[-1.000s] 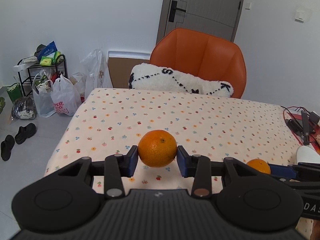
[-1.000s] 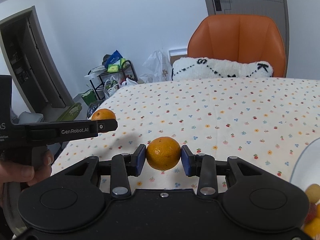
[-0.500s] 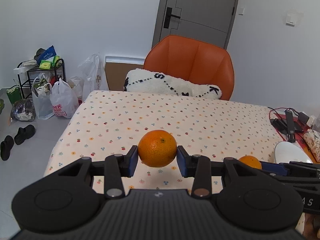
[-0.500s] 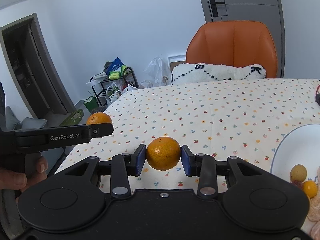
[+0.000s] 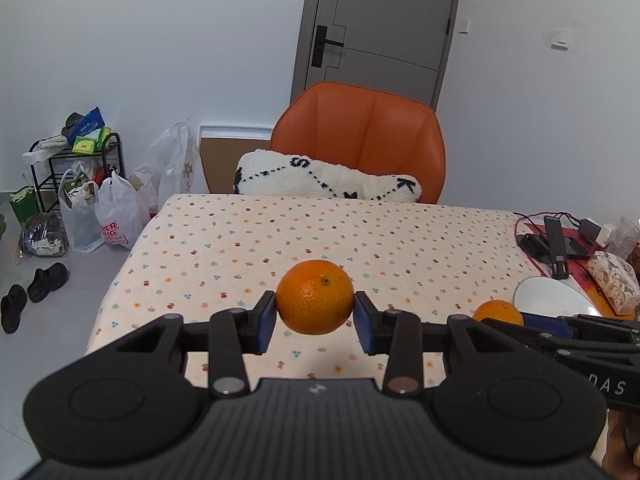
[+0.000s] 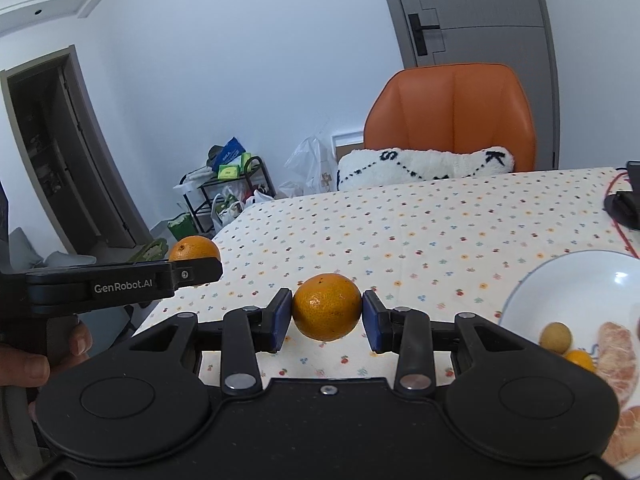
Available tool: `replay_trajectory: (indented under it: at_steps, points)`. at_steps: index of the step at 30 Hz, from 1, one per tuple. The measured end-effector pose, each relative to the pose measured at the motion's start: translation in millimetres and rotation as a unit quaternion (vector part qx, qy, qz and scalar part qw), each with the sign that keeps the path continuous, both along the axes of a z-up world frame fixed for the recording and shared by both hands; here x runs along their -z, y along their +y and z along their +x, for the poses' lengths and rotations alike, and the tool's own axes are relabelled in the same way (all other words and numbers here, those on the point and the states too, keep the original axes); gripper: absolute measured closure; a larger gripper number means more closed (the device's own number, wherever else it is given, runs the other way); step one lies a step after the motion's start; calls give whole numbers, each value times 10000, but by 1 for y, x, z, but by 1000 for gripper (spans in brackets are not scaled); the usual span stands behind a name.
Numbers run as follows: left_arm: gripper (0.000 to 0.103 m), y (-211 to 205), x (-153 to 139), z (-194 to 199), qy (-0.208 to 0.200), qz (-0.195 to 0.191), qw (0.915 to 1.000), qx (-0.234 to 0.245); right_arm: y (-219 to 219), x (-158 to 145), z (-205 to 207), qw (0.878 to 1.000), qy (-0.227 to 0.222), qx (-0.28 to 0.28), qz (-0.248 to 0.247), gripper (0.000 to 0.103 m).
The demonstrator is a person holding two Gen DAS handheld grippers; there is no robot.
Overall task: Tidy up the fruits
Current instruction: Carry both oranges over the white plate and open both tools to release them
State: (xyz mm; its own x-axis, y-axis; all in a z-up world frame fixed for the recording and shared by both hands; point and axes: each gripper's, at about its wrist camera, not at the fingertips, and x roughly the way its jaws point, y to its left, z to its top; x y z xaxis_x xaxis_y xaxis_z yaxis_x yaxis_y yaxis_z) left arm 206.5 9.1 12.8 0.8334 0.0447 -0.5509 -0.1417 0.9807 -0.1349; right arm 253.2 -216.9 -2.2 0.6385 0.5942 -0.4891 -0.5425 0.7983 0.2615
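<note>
Fruit-print tablecloth (image 5: 320, 236) covers the table before an orange chair (image 5: 368, 140). Left gripper (image 5: 315, 318) clamps one mandarin (image 5: 315, 297) above the cloth; right gripper (image 6: 327, 322) clamps another mandarin (image 6: 327, 306) beside a white plate (image 6: 568, 292).

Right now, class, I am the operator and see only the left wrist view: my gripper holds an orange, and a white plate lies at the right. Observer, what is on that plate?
Observer: The plate holds a small round yellowish fruit and peeled citrus segments.
Operator: Is the other orange gripped on both sides?
Observer: Yes. The right gripper is shut on the second orange, with a blue pad against each side.
Operator: Anything off to my left?
Observer: A dark open doorway stands beyond the storage rack.
</note>
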Motion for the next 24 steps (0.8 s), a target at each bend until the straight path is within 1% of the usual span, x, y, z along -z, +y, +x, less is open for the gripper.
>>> replay_trajectory:
  at_steps: [15,24]
  points:
    - [63,-43,-12,-7,-120,115,9994,297,-41,-6,-13,9994,-113,297,153,67]
    - [63,-77,-9,-2,-126,37,9977,668,-85,-5,-19,9969,-144,774,76,67]
